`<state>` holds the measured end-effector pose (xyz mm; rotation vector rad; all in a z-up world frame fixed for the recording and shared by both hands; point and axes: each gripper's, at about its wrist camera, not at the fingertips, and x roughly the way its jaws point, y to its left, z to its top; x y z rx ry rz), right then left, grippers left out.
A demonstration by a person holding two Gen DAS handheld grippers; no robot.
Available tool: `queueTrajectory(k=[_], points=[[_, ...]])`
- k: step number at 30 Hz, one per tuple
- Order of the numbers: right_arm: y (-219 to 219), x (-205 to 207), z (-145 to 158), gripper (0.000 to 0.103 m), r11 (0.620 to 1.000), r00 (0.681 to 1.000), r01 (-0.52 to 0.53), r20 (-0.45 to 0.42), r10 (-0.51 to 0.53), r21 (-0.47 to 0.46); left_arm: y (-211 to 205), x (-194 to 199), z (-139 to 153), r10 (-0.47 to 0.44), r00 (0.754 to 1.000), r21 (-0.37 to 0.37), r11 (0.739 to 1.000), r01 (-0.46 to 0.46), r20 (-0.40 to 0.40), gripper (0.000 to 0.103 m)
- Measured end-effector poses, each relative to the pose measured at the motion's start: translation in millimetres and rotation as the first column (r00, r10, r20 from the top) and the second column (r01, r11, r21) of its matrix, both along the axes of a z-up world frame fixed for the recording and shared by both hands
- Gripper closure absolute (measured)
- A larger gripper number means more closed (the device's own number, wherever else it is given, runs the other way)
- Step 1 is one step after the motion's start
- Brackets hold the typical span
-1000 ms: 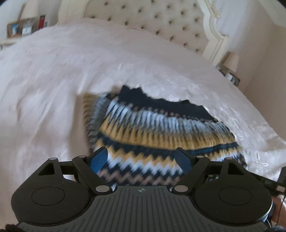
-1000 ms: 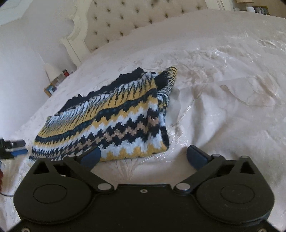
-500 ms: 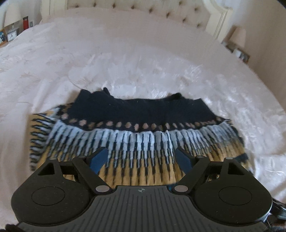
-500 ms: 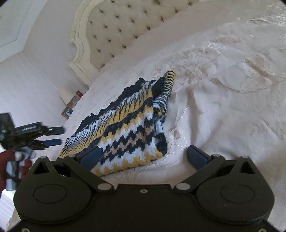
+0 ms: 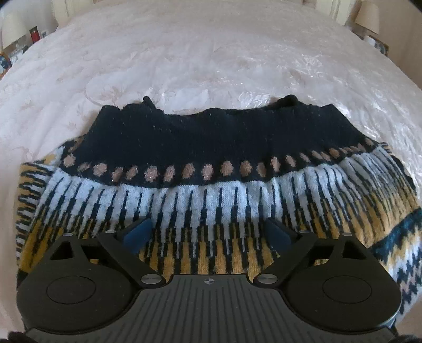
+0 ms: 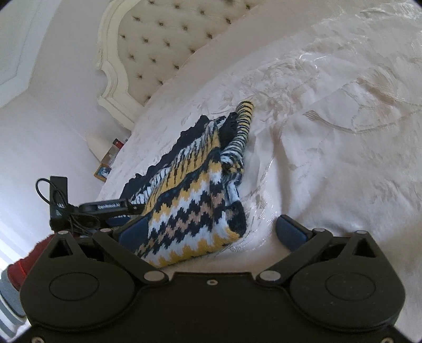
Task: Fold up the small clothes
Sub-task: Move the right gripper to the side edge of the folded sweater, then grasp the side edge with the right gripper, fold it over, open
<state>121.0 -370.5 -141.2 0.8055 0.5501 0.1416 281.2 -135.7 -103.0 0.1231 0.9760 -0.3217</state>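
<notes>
A small knitted sweater (image 5: 211,168) with navy, white, yellow and tan zigzag bands lies folded on the bed. My left gripper (image 5: 208,233) hovers over its white and yellow stripes, jaws wide and still opening, pads clear of the knit. In the right wrist view the same sweater (image 6: 195,200) lies in a thick fold, its near corner between my wide-apart right gripper (image 6: 211,232) fingers, which do not press on it. The left gripper's black body (image 6: 105,207) shows at the sweater's left side.
A pale embroidered bedspread (image 5: 211,52) covers the whole bed. A tufted cream headboard (image 6: 163,39) stands at the far end. Bedside tables with a lamp (image 5: 368,14) and small items (image 5: 34,33) flank the bed. A red-and-striped sleeve (image 6: 18,266) shows at lower left.
The left gripper swung over the sweater and tilted down, so the navy neck band now fills its view, and its jaws widened. The right gripper rolled slightly; the sweater corner now sits between its fingers.
</notes>
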Motion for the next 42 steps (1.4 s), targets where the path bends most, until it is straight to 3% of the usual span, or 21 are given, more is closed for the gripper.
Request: queueTrajectory(k=[5,13,25,26,31,33,39,42], points=[[1,7,3,0.0,1.0,1.0,-0.002,-0.014,0.002,0.002,1,-1,-1,-0.003,1.0,-0.001,1.0,0.003,-0.006,0.007],[-29,55,6,0.0,0.978,0.996,-0.057,-0.056,0.069,0.198,-3,3,-1,-0.005,1.0,-0.001,1.0,0.005,-0.006,0.006],[-11,138,5,0.001,0.974,0.978,-0.185,-0.073,0.195,0.131,-1,4,-3,-0.004,1.0,-0.031,1.0,0.004,-0.009,0.001],[-9,141,6,0.003,0.975,0.977,-0.186,-0.08,0.196,0.121,-1,3,-3,-0.003,1.0,-0.034,0.999,0.002,-0.008,0.001],[-3,152,9,0.051,0.984,0.973,-0.173,-0.149,0.179,0.054,4,1,-1,-0.013,1.0,-0.06,0.998,0.013,-0.001,0.001],[-2,152,11,0.06,0.987,0.972,-0.152,-0.177,0.158,0.044,7,0,1,-0.022,1.0,-0.079,0.997,0.022,0.003,0.001],[12,151,35,0.067,0.988,0.969,-0.136,-0.217,0.118,-0.067,48,-10,20,-0.002,1.0,-0.243,0.97,0.003,0.003,0.003],[21,151,47,0.067,0.984,0.968,-0.13,-0.231,0.1,-0.118,80,-22,34,0.034,0.999,-0.269,0.963,-0.023,0.037,0.003]])
